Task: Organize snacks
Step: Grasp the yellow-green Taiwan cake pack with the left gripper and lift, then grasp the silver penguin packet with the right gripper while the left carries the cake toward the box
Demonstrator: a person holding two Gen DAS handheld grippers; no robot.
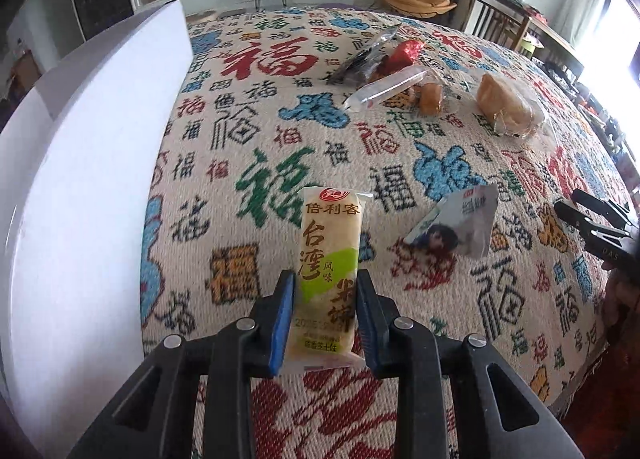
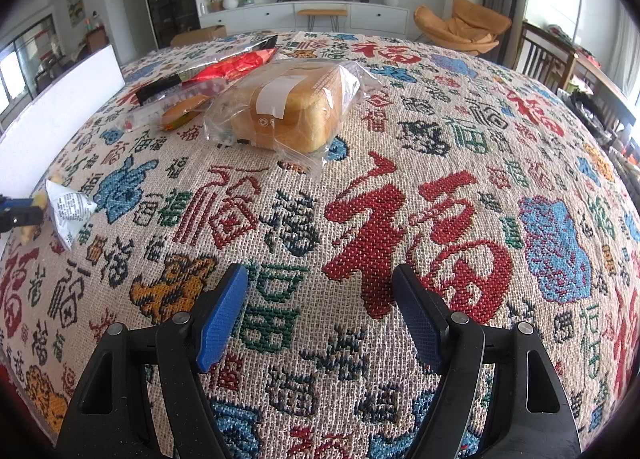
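We grip a rice cracker pack [image 1: 326, 279] upright in our left claw [image 1: 325, 307], above the counter [image 1: 248, 107]. Our right claw [image 2: 320, 311] hangs open, near the bread [image 2: 288, 111].

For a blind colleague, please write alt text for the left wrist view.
The left gripper holds a yellow rice cracker packet upright over a patterned tablecloth. Other wrapped snacks lie beyond, and a white box stands left.

Both wrist views look low across the counter [image 1: 280, 163] toward its far edge, the left beside the white box [image 1: 100, 163]. Both share the bagged bread [image 2: 288, 111] and far snacks.
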